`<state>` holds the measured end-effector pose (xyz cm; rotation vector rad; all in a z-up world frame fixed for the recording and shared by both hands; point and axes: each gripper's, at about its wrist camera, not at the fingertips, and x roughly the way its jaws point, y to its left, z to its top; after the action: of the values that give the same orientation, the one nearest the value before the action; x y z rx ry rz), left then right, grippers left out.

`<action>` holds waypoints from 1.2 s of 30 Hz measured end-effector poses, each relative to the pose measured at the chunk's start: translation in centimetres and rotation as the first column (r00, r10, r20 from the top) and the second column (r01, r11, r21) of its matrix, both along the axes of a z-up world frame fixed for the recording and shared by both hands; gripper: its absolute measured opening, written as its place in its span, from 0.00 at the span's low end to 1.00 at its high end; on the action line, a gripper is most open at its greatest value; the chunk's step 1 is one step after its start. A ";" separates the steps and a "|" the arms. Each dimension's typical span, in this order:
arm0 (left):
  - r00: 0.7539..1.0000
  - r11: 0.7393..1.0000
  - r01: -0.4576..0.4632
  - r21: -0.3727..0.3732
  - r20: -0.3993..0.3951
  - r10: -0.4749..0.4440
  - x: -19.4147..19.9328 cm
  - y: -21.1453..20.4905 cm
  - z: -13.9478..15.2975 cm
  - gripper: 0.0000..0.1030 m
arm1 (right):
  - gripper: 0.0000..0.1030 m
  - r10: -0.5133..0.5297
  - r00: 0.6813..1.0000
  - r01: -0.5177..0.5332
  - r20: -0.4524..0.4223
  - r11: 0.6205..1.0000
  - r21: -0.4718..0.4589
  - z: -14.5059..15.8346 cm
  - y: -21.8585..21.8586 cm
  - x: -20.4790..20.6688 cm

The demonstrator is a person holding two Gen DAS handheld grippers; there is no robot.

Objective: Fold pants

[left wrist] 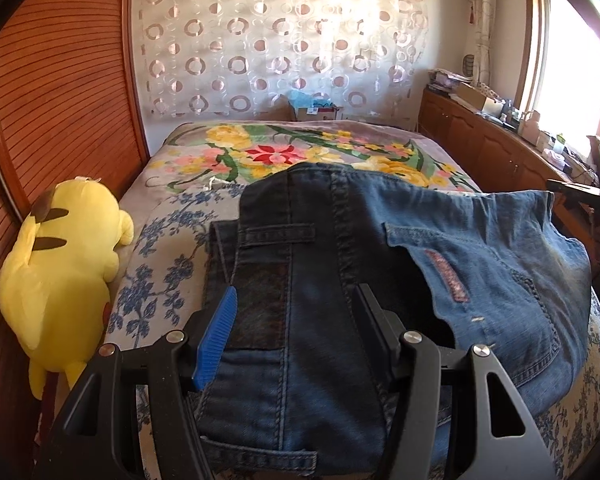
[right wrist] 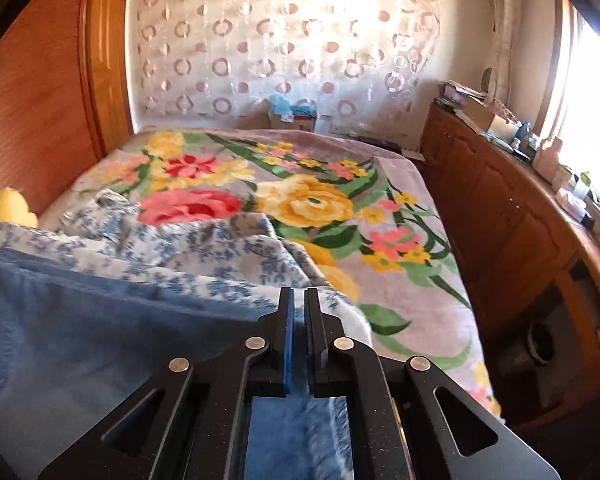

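Observation:
Blue denim pants (left wrist: pixel 340 248) lie bunched on the bed, waistband end toward me, a back pocket with a pink patch at the right. My left gripper (left wrist: pixel 296 300) is open, its jaws wide apart on either side of the waistband area, with denim between them. In the right wrist view the pants (right wrist: pixel 60 320) spread to the left and under the gripper. My right gripper (right wrist: pixel 299 300) is shut on an edge of the denim, its jaws nearly together.
The bed carries a floral blanket (right wrist: pixel 320 200) and a blue-flowered sheet (left wrist: pixel 160 264). A yellow plush toy (left wrist: pixel 60 256) lies at the bed's left edge against a wooden headboard (left wrist: pixel 60 80). A wooden cabinet (right wrist: pixel 500 208) with clutter runs along the right under a window.

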<state>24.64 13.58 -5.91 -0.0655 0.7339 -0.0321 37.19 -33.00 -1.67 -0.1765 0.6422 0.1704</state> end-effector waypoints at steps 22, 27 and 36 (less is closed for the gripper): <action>0.994 0.993 -0.060 -0.099 -0.092 0.051 -4.4 2.7 -2.9 0.53 | 0.43 0.163 0.983 -0.158 -0.081 0.985 0.066 -2.0 -0.5 -10.7; 0.996 0.995 -0.049 -0.085 -0.077 0.042 -5.5 2.2 -2.9 0.44 | 0.43 0.128 0.989 -0.122 -0.070 0.989 0.083 -1.6 -1.8 -12.7; 1.000 1.000 0.019 -0.016 -0.021 -0.019 -7.1 1.0 -1.8 0.14 | 0.44 0.077 0.995 -0.073 -0.060 0.995 0.063 -1.7 -2.5 -16.8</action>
<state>17.56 14.55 -7.72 -0.0744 0.7551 -0.0558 20.38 -35.49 -3.36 -0.1373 0.6924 0.2685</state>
